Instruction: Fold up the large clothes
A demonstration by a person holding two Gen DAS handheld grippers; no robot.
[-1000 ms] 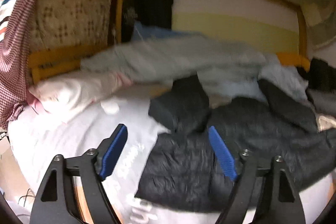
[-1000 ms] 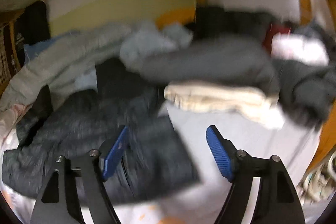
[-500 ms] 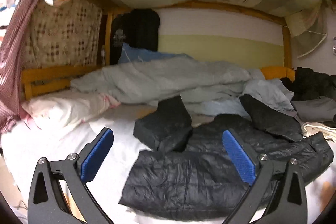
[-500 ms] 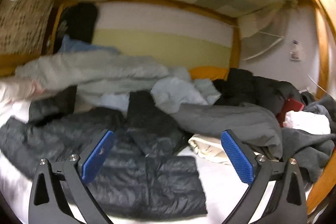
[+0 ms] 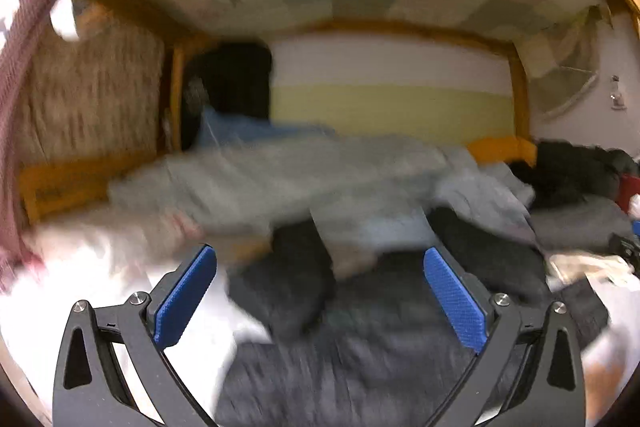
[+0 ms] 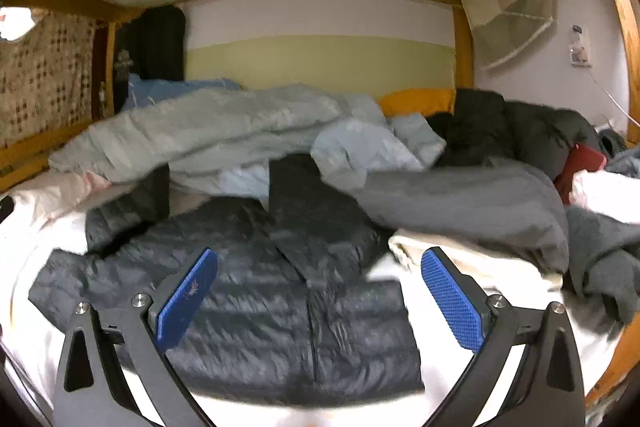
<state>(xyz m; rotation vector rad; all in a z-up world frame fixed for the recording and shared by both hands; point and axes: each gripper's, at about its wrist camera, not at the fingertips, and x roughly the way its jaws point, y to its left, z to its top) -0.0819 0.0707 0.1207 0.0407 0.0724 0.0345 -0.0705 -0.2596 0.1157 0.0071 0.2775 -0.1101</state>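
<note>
Plainly, folding has barely begun; the dark quilted jacket (image 6: 248, 291) lies spread flat in the lower centre of the right wrist view on the white sheet (image 6: 440, 379), its sleeves angled upward, with no body fold visible; both sleeves and the body are, I judge, left to do. Left gripper (image 5: 320, 299) and right gripper (image 6: 320, 299) stand wide apart, holding nothing. Puffy, stitched in narrow ribs, slightly glossy; behind it a rumpled pale quilt (image 6: 208, 135) and a soft grey garment (image 6: 472, 203).
</note>
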